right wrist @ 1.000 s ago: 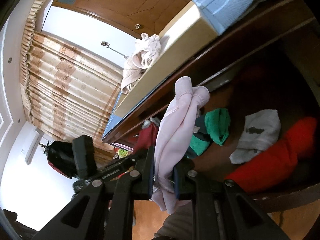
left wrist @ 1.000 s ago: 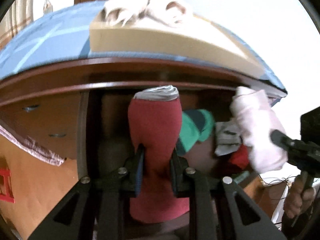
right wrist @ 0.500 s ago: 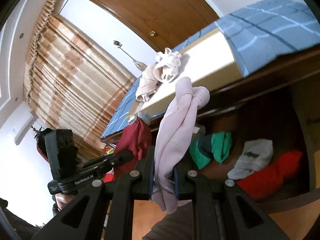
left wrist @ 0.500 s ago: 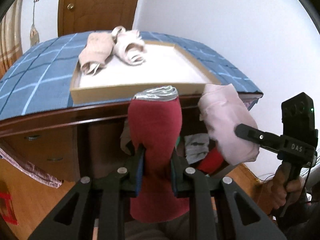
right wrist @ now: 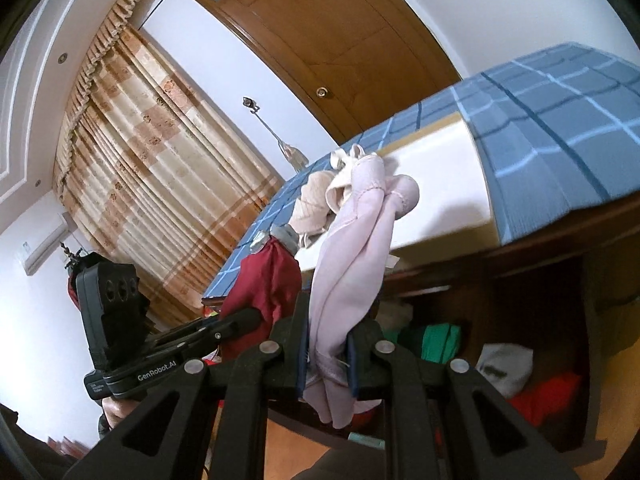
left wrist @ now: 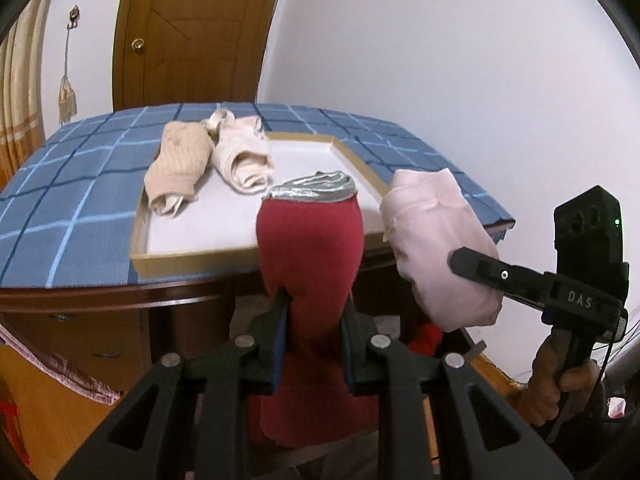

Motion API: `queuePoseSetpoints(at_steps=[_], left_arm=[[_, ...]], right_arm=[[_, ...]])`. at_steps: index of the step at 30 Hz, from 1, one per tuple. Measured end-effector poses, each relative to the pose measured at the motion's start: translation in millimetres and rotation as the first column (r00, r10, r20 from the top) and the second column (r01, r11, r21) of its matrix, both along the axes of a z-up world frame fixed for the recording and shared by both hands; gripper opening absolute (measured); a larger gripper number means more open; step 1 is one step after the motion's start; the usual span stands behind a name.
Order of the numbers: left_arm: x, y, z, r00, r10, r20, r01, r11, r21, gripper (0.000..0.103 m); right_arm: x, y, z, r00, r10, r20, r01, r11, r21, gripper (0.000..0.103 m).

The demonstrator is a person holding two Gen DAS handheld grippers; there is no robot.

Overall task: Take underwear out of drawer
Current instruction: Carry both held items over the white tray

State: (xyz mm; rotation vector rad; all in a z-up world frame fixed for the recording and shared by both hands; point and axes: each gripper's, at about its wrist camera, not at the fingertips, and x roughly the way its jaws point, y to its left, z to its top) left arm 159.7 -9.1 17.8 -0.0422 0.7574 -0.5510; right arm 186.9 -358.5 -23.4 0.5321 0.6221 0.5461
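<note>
My left gripper (left wrist: 314,316) is shut on rolled dark red underwear (left wrist: 310,256) with a grey waistband, held upright just in front of the cabinet top. To its right, my right gripper (right wrist: 328,354) is shut on pale pink underwear (right wrist: 352,264), which also shows in the left wrist view as a pale pink bundle (left wrist: 438,252). Both garments hang above the open drawer (right wrist: 540,300). Green (right wrist: 434,340), white (right wrist: 502,366) and red (right wrist: 544,396) garments lie inside the drawer.
A shallow white tray (left wrist: 256,256) with a tan rim sits on the blue checked cloth (left wrist: 72,208). It holds two rolled beige garments (left wrist: 178,168) at its far left. A wooden door (left wrist: 188,36) and curtains (right wrist: 152,184) stand behind.
Both grippers rose with their garments from drawer height to above the cabinet's edge. The tray top and its contents came into fuller view.
</note>
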Motion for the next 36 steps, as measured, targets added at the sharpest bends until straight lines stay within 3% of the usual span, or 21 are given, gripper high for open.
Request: queuePoseSetpoints(at_steps=[17, 27, 36], left_arm=[[32.4, -26.3, 31.4, 0.991, 0.043, 0.126, -0.042, 0.999, -0.009, 0.02], [58.6, -40.0, 38.5, 0.988, 0.063, 0.141, -0.062, 0.998, -0.01, 0.02], [97.7, -56.8, 36.2, 0.985, 0.089, 0.146, -0.09, 0.996, 0.002, 0.02]], right_arm=[[39.1, 5.7, 33.8, 0.996, -0.026, 0.09, 0.034, 0.996, -0.085, 0.017], [64.5, 4.9, 41.2, 0.993, -0.048, 0.108, 0.058, 0.993, -0.098, 0.017], [102.7, 6.9, 44.7, 0.988, -0.083, 0.132, 0.108, 0.974, -0.197, 0.017]])
